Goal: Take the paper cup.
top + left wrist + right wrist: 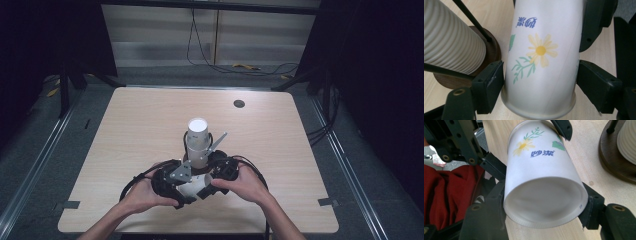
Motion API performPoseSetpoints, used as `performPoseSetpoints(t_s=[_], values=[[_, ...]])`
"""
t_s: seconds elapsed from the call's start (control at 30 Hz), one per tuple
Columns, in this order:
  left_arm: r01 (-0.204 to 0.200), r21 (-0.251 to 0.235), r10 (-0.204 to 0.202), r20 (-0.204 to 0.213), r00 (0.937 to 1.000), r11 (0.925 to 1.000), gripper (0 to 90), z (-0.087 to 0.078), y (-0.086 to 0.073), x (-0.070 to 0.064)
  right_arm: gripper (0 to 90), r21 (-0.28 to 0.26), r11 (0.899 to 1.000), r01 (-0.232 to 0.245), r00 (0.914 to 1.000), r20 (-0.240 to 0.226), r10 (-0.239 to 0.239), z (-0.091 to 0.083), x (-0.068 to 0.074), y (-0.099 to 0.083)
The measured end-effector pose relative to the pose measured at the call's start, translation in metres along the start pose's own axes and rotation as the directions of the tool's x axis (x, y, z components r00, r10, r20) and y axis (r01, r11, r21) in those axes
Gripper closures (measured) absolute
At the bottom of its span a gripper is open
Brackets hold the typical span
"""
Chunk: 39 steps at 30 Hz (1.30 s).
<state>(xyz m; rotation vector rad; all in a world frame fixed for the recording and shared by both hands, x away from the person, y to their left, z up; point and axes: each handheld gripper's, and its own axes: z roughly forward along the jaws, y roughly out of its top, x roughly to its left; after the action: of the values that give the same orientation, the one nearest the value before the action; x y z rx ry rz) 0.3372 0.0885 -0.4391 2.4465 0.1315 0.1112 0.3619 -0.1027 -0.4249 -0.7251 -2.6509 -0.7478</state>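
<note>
While both hands meet low in the centre of the high view, the left gripper (186,187) and right gripper (207,190) each clamp the same paper cup (192,189), which lies tilted between them just above the table (125,130). Seen in the left gripper view, the jaws press the flower-printed cup's sides; in the right gripper view the jaws grip it near its base. Just behind, a ribbed white stack of cups (198,140) stands upright on a dark wooden stand (491,47).
</note>
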Motion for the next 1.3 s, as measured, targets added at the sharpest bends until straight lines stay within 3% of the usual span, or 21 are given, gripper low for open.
performPoseSetpoints(t_s=[0.23,0.3,0.43,0.53,0.63,0.77,0.93,1.0,1.03,1.2,1.3], values=[[0.034,-0.047,-0.033,0.003,0.9994,0.9983,19.5,-0.008,-0.003,0.005,35.5,-0.022,1.0,-0.009,0.9998,0.016,0.009,-0.005,-0.001,-0.004],[0.072,-0.076,-0.071,0.009,0.9974,0.9945,18.4,-0.01,-0.006,0.006,35.5,-0.03,0.999,-0.014,0.9996,0.022,0.015,-0.007,-0.001,-0.006],[0.07,-0.078,-0.07,0.005,0.9975,0.9945,16.6,-0.012,-0.008,0.007,35.6,-0.051,0.999,-0.014,0.9989,0.045,0.016,-0.014,0.003,-0.009],[0.113,-0.144,-0.111,0.021,0.9936,0.9832,16.5,-0.018,-0.011,0.01,35.5,-0.062,0.998,-0.017,0.998,0.059,0.02,-0.017,0.002,-0.013],[0.124,-0.153,-0.12,0.036,0.9922,0.9804,16.1,-0.019,-0.013,0.012,35.5,-0.084,0.996,-0.028,0.9977,0.059,0.033,-0.018,0.0,-0.017],[0.134,-0.152,-0.135,0.008,0.9908,0.9792,16.1,-0.021,-0.016,0.013,35.6,-0.111,0.993,-0.03,0.9974,0.062,0.037,-0.016,-0.002,-0.022],[0.149,-0.183,-0.151,0.007,0.9886,0.9718,16.1,-0.023,-0.019,0.014,35.6,-0.153,0.987,-0.037,0.9967,0.066,0.048,-0.018,-0.003,-0.026],[0.154,-0.188,-0.155,0.011,0.9879,0.97,16.1,-0.023,-0.02,0.014,35.6,-0.158,0.987,-0.041,0.9966,0.063,0.052,-0.019,-0.003,-0.027],[0.169,-0.199,-0.168,0.021,0.9855,0.9654,16.0,-0.023,-0.021,0.015,35.6,-0.171,0.984,-0.044,0.996,0.069,0.057,-0.021,-0.003,-0.029],[0.176,-0.204,-0.168,0.059,0.9841,0.9629,16.1,-0.023,-0.022,0.016,35.7,-0.21,0.977,-0.04,0.9949,0.081,0.059,-0.024,-0.003,-0.032],[0.183,-0.218,-0.176,0.05,0.9831,0.9587,16.1,-0.022,-0.023,0.015,35.8,-0.236,0.971,-0.034,0.9948,0.085,0.055,-0.024,-0.004,-0.035]])
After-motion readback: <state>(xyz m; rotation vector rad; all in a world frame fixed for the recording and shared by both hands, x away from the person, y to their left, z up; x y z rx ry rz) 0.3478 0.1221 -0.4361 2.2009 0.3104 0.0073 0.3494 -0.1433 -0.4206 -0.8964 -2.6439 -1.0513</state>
